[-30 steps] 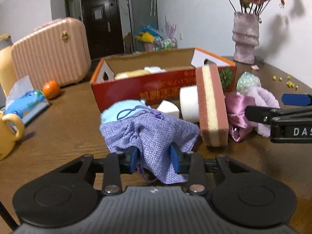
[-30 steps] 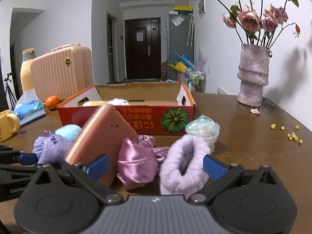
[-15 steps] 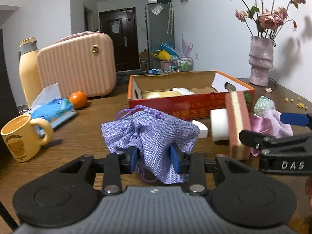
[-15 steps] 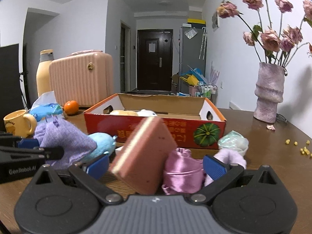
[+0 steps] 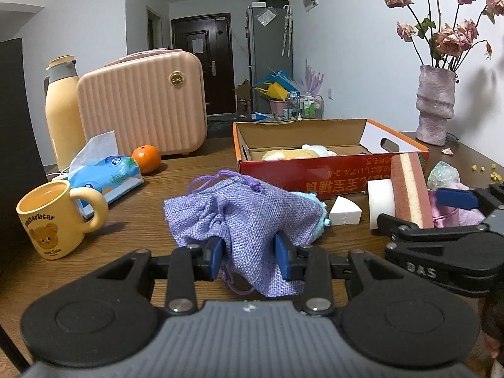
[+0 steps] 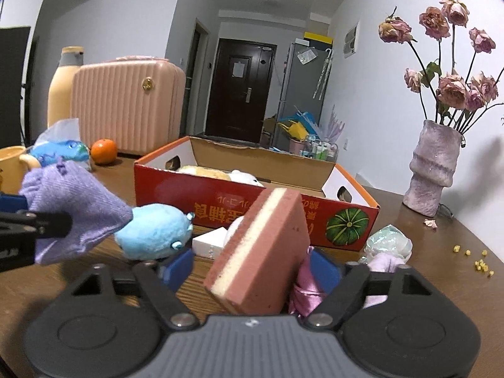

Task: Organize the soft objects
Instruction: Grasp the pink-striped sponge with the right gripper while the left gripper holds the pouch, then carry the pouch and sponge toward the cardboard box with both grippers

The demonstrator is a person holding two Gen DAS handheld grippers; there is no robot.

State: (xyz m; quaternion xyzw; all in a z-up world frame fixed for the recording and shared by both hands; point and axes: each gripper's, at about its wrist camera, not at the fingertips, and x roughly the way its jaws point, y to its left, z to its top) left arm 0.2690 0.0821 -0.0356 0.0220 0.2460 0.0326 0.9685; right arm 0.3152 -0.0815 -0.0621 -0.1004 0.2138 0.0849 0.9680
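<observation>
On bench [image 5: 151, 208], in front of red box [image 5: 315, 176]: soft goods, part sorted.

Tools
- L tool [image 5: 249, 252]: clamped on purple pouch [image 5: 252, 211]; held just off bench, short of box, not yet inside.
- R tool [image 6: 252, 267]: just been closing, w/ sponge [image 6: 261, 245] between pads; gap at left pad, so not gripping yet. Sponge tilted on edge, leaning by pink satin pouch [image 6: 305, 286].

Risks (est.)
- Could pinch satin pouch along w/ sponge: right pad close against it.
- Could tip or squirt sponge out: tilted, grip low on a corner.
- Could snag pouch cords [image 5: 220, 179] on box rim; loose bottom of pouch could brush blue toy [image 6: 154, 233], right beside it.
- Could knock tools together: close side by side.

Count
- purple pouch: 1
- sponge: 1
- satin pouch: 1
- blue toy: 1
- lilac fluffy item [image 6: 384, 261]: 1
- shiny wrapped bundle [image 6: 390, 242]: 1
- white foam pcs: 2, wedge [image 5: 345, 212] and roll [image 5: 381, 201]
- plush in box: 2 seen, more poss. hidden
- box: 1
- misc: mug [image 5: 50, 217] 1, orange [image 5: 146, 158] 1, tissue pack [image 5: 100, 173] 1, flask [image 5: 61, 110] 1, case [image 5: 141, 104] 1, vase [image 5: 434, 104] 1
</observation>
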